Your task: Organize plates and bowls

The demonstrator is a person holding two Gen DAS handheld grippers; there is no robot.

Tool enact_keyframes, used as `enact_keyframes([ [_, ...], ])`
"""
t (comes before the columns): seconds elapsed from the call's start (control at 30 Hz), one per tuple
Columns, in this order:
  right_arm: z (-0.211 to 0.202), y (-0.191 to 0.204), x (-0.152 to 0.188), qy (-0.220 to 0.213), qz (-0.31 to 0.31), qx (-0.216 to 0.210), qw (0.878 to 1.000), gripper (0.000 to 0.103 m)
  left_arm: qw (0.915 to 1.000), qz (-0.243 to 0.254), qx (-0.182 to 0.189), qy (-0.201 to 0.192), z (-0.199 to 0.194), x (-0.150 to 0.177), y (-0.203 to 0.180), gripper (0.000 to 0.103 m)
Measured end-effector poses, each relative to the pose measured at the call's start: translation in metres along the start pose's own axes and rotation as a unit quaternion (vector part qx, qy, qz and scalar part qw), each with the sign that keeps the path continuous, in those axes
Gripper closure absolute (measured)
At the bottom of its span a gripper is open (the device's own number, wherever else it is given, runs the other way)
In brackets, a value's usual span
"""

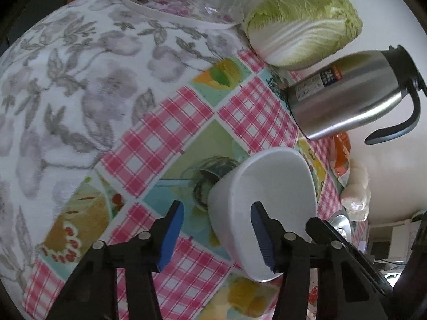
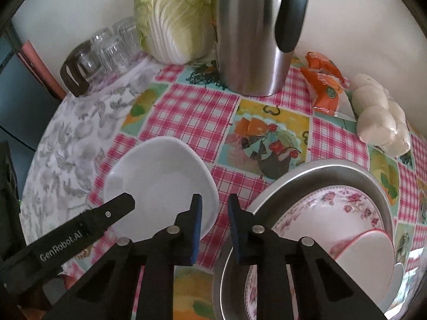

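A white bowl (image 1: 269,200) stands on the patterned tablecloth. My left gripper (image 1: 217,229) is open, with its right finger inside the bowl and its left finger outside the rim. The same bowl shows in the right wrist view (image 2: 160,178). My right gripper (image 2: 214,226) is open and empty, between the white bowl and a metal tray (image 2: 320,168). The tray holds a pink floral plate (image 2: 333,205) and a red-rimmed white bowl (image 2: 371,256) lying on it.
A steel thermos jug (image 2: 253,32), a napa cabbage (image 2: 173,18), upturned glasses (image 2: 106,50), orange packets (image 2: 323,85) and white buns (image 2: 381,117) stand along the wall. A grey floral cloth (image 1: 66,80) covers the left part of the table.
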State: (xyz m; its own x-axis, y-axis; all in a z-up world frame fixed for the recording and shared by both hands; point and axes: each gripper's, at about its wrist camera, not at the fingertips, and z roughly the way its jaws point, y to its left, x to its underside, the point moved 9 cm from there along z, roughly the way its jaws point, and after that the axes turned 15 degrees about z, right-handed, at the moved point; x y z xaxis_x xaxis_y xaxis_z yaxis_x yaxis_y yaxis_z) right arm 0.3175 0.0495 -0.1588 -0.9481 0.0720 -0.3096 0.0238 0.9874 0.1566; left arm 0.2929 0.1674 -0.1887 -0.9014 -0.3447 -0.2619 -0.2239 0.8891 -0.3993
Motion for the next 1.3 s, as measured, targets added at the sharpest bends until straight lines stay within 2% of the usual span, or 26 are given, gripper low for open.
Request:
enact_keyframes([
  [0.17,0.013,0.003,-0.004,0.008,-0.005,0.006,1.0,0.088,0.9999,0.005,0.001,0.013,0.014,-0.001,-0.004,0.061],
  [0.3,0.023,0.006,-0.004,0.015,-0.009,0.007,1.0,0.089,0.9998,-0.002,0.006,0.021,0.024,-0.001,-0.003,0.075],
  [0.4,0.031,0.006,-0.002,0.018,-0.01,0.009,1.0,0.09,0.9997,-0.009,0.013,0.018,0.026,-0.003,-0.002,0.077],
  [0.77,0.025,0.008,0.0,0.011,-0.008,-0.011,1.0,0.093,0.9997,0.004,-0.003,0.022,0.024,-0.006,0.001,0.081],
  [1.0,-0.008,0.004,0.003,-0.007,0.01,-0.042,0.999,0.093,0.9995,0.028,-0.009,-0.008,-0.012,-0.011,-0.008,0.081],
  [1.3,-0.083,-0.02,0.013,-0.061,0.038,-0.079,0.994,0.093,0.9956,0.082,0.001,-0.045,-0.067,0.001,-0.064,0.082],
])
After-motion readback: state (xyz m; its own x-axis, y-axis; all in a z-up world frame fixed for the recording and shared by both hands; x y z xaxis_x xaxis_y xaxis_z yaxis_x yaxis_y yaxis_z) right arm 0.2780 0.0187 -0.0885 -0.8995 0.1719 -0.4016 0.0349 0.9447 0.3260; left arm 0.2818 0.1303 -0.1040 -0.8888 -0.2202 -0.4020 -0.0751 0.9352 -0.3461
